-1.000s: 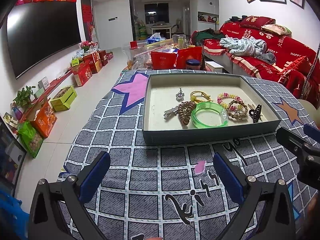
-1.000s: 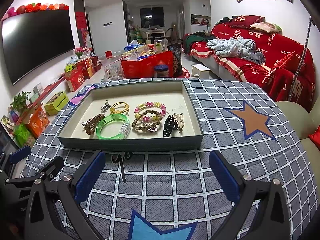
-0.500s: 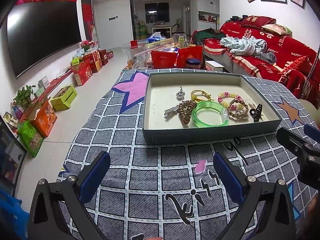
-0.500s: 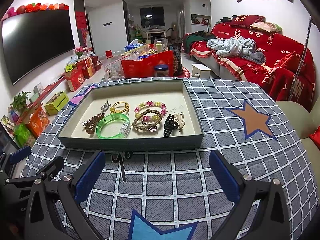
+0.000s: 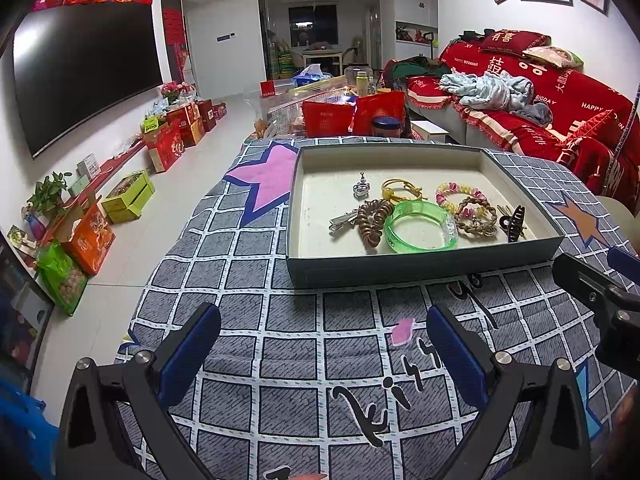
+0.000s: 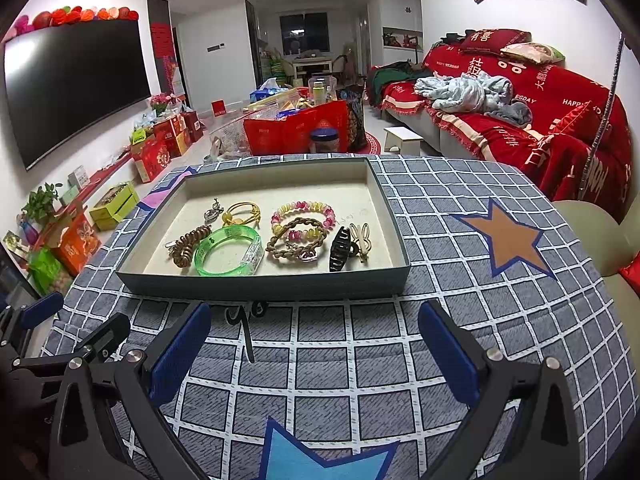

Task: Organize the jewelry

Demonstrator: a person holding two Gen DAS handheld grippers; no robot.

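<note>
In the middle of both frames, on the grey checked quilted surface [image 6: 440, 240], a shallow grey-green cardboard tray [image 6: 260, 286] with all jewelry inside: translucent green plastic bangle [image 6: 228, 250], brown coiled hair tie [image 6: 188, 245], pastel beaded bracelet [image 6: 303, 214], black claw clip [image 6: 341, 249]. Low in frame, left gripper [image 5: 322, 354] and right gripper [image 6: 314, 350] both spread wide, holding nothing, short of the tray. Fits either sorting ahead or pieces already gathered; no single next move settled.
</note>
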